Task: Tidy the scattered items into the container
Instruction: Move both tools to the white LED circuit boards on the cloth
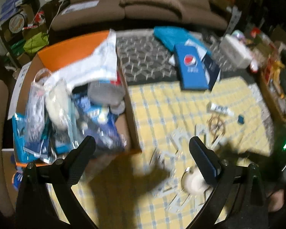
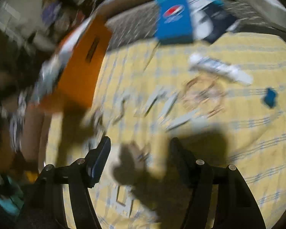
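An orange cardboard box stands at the left of a yellow checked cloth, full of plastic packets and white bags. It shows in the right wrist view too. On the cloth lie a white tube, a small blue piece, rubber bands and several thin grey strips. A white round thing lies by my left gripper's right finger. My left gripper is open and empty beside the box's near corner. My right gripper is open and empty above the cloth. Both views are blurred.
A blue Pepsi carton lies at the back on a grey patterned mat. A white box and clutter stand at the right. A brown sofa is behind.
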The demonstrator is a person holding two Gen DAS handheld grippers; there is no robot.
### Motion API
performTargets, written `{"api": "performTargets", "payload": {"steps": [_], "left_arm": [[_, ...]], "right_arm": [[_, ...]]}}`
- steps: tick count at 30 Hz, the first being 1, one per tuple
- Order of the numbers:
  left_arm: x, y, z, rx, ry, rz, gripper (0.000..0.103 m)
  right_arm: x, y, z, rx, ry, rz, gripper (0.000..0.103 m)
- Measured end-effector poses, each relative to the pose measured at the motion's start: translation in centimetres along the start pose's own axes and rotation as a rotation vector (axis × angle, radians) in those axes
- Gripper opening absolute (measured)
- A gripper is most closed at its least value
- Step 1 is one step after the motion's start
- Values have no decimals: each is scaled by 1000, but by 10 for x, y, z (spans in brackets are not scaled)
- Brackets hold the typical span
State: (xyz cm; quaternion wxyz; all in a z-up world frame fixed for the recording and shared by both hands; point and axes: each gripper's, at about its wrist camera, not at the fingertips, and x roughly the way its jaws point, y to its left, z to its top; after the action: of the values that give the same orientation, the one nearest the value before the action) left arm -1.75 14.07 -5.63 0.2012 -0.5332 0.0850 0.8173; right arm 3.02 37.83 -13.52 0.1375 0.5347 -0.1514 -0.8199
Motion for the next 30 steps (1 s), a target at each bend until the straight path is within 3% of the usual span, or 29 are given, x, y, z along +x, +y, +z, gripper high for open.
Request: {"api": "performTargets", "payload": {"steps": [4,10,15,17,21,27,30], "left_arm": [[20,-16,-16,62,114,5,99],[53,-38,-37,149,246,46,97],[67,-48,-47,194,281,77,97],[72,-48,-50,191,297,90,89],[80,-47,-55,190,324,94,87],[90,-41,-56,147,347,75,84],[99,-36,-57,69,378,27,84]], "right_arm": [[-2,-25,-1,85,13,-137,70],[8,-28,-6,78,75,-189,69],[14,-15,-10,9,85,-219,67],[16,-13,-12,-3,100,-226,67],[20,-10,-17,-7,113,-230,67],[24,-4,-18,-21,120,-229,51],[25,-1,-20,-38,119,-224,43]]}}
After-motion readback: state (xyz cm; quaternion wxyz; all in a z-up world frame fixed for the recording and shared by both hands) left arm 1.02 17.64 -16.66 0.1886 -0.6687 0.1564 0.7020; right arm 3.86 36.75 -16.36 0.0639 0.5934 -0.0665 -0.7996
